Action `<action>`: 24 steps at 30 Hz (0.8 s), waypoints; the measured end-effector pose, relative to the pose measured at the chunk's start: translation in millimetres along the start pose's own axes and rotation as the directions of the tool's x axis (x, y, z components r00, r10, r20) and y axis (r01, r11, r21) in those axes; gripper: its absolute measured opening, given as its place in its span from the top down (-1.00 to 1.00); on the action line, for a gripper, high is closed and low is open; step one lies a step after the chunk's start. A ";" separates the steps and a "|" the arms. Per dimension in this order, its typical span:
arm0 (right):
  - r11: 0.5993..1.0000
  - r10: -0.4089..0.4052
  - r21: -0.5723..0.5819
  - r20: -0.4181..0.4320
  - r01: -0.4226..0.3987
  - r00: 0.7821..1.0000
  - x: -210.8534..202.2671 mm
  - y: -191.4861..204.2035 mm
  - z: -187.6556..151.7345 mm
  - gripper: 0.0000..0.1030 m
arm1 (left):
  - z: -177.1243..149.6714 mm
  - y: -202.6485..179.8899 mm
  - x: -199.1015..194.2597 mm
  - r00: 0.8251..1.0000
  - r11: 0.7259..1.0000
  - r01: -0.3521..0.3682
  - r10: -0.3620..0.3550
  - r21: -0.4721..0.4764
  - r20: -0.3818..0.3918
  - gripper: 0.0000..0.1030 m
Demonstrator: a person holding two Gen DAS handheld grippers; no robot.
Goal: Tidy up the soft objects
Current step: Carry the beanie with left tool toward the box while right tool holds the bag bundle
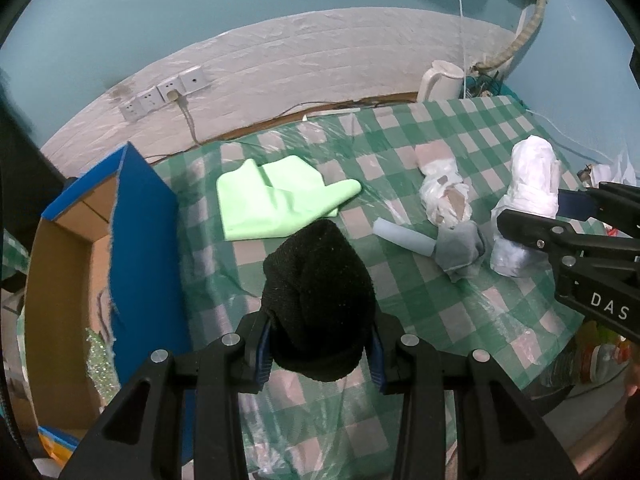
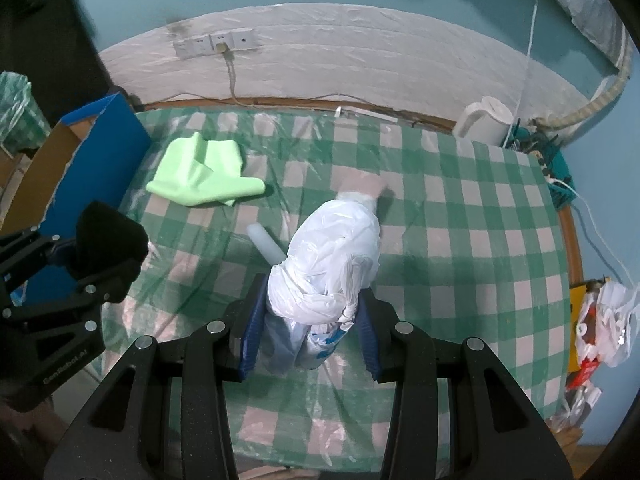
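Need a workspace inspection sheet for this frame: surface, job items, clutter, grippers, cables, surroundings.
Surface: checked tablecloth under clear plastic.
Job's things: black knit hat in left gripper; white plastic bundle in right gripper; green cloth, grey sock, second plastic bundle and pale roll on the cloth.
Clutter: kettle.
Grippers: both shut on their loads.
Cables: one plugged into wall sockets.
Surroundings: open blue box at left.
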State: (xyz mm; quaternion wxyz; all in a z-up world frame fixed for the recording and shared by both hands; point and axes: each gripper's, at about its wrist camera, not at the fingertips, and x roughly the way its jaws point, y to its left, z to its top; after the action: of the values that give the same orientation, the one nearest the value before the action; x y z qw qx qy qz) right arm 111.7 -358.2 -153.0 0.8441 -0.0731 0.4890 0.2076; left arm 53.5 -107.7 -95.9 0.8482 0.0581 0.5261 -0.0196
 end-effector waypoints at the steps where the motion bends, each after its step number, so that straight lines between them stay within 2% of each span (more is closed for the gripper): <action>1: 1.000 0.001 -0.005 0.002 -0.001 1.000 -1.0 2.6 1.2 0.21 | -0.9 2.5 -2.0 1.000 1.000 -0.002 0.002 -0.004 0.004 0.25; 24: 0.992 0.079 -0.104 0.042 -0.074 0.996 -20.2 76.2 34.5 0.21 | -10.7 82.3 -44.8 0.996 0.993 -0.048 0.057 -0.109 0.073 0.25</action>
State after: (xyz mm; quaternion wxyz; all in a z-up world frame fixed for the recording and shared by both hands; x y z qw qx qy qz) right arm 98.2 -283.7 -112.1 0.8417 -0.0927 0.4606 0.2661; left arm 31.8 -26.0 -54.0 0.8698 0.0257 0.4920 0.0287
